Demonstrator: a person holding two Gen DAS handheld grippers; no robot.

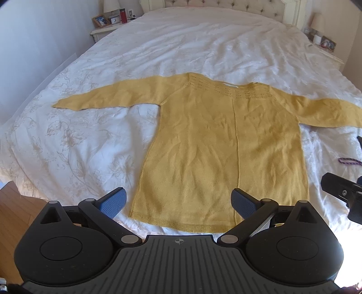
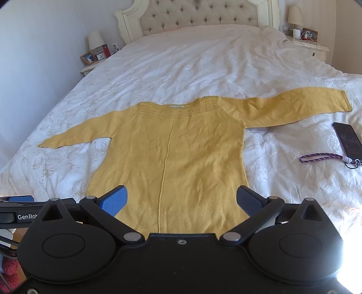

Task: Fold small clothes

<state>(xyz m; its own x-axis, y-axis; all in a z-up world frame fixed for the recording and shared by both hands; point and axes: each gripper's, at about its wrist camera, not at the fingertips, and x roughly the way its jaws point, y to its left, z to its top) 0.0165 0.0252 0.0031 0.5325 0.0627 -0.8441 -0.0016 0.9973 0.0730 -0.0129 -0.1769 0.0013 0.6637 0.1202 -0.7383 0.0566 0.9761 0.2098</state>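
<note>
White bed (image 2: 203, 56), tufted headboard (image 2: 199, 15), nightstands with lamps (image 2: 95, 40), wood floor (image 1: 13, 217).

The sweater (image 2: 181, 153) is matt yellow knit, slightly fuzzy. The bedspread (image 2: 203, 67) is white cloth, faintly sheeny, perhaps embroidered. Gripper pads (image 1: 113, 202) look like textured blue rubber; the phone (image 2: 348, 138) is glossy.

This is a home bedroom: a wide bed (image 2: 203, 56) with white floral bedding, a tufted headboard (image 2: 199, 15), and nightstands (image 2: 89, 67) carrying lamps (image 2: 95, 39) and photo frames (image 2: 88, 57).
</note>
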